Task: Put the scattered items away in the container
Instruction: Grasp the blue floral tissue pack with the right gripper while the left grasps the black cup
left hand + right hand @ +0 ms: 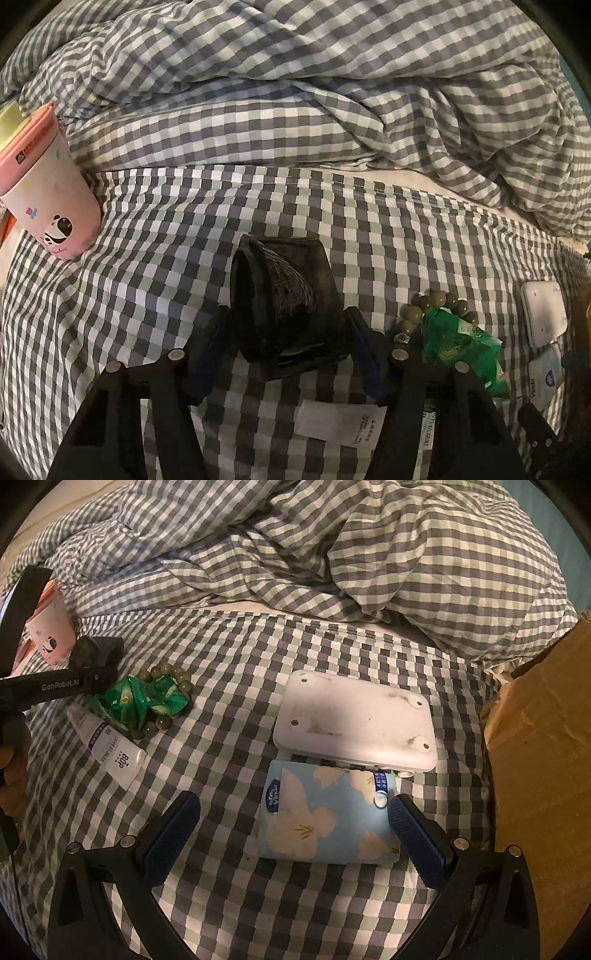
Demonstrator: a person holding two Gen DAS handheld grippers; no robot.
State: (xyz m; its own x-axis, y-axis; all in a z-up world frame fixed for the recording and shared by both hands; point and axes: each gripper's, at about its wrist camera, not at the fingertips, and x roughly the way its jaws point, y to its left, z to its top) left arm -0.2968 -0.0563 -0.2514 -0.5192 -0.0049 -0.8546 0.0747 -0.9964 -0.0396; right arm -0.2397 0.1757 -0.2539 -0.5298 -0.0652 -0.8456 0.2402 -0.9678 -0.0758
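My left gripper [286,332] is shut on a black rounded object [284,295] and holds it over the checked bedsheet; it also shows in the right wrist view [98,651]. To its right lie a green wrapper [461,350] on a bead bracelet [428,302]. My right gripper [293,830] is open, its jaws either side of a blue flowered tissue pack [325,816]. A white flat box [354,720] lies just beyond the pack. A white tube [110,749] lies near the green wrapper [140,701].
A pink panda cup [48,195] lies at the left on the bed. A brown cardboard box [543,738] stands at the right edge. A rumpled checked duvet [332,554] fills the far side. A paper slip [332,424] lies below the left gripper.
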